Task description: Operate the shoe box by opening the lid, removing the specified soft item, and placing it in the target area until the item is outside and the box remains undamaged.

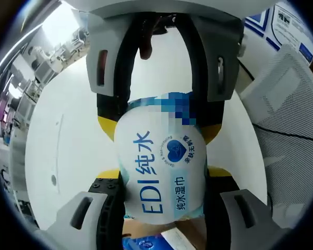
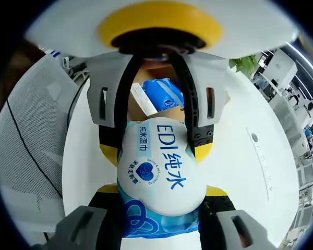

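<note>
In the left gripper view the left gripper (image 1: pixel 164 195) rises from the bottom edge, its two grey jaws with black inner faces and yellow tips pressed against the sides of a wipes pack (image 1: pixel 164 166). The pack is white and pale blue with blue lettering, puffy and soft, and it stands lengthwise between the jaws, bulging above them. The jaws are closed in on the pack, holding it by its near end. Just beyond, the right gripper (image 1: pixel 161 112) comes down from the top of this view, its own yellow-tipped jaws touching the far end of the same pack, one on each side. Below the pack, at the bottom edge, a second blue pack (image 1: pixel 146 242) and a strip of brown cardboard (image 1: pixel 190 229) show. Behind lies a white table (image 1: pixel 68 130), and to the right a white mesh chair (image 1: pixel 292 104).

In the right gripper view the right gripper (image 2: pixel 159 200) rises from the bottom and clamps the pack's blue-patterned end. The pack reaches forward to the left gripper (image 2: pixel 156 140), whose jaws squeeze its other end. So both grippers hold one pack between them, above the table. Past the left gripper sits the blue pack (image 2: pixel 164 94) inside the brown box (image 2: pixel 138 112). A green plant (image 2: pixel 245 63) stands far off
</note>
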Motion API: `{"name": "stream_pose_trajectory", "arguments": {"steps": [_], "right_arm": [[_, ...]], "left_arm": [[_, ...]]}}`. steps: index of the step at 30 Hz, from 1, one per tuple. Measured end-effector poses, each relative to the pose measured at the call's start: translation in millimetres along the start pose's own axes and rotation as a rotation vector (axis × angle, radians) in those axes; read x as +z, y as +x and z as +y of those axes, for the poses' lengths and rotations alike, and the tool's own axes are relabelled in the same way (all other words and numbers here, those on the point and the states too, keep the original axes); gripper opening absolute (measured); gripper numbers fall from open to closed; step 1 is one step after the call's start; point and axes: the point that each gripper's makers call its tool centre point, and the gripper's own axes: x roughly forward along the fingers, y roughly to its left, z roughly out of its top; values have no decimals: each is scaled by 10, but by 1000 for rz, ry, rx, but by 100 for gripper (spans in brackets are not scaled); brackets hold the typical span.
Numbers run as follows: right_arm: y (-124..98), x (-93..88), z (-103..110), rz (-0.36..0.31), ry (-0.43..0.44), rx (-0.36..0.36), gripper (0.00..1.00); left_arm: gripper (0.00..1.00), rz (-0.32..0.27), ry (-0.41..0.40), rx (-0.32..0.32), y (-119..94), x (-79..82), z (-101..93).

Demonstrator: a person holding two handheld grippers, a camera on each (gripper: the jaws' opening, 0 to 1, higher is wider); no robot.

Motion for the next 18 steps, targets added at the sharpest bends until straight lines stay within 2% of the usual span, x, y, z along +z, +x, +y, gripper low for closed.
{"name": "stream_pose_trajectory", "arguments": {"steps": [18], "right_arm": [[220,-172,-36,-14,5,46,54]], "left_arm": [[59,16,-33,-28,267,-84,36]]}}
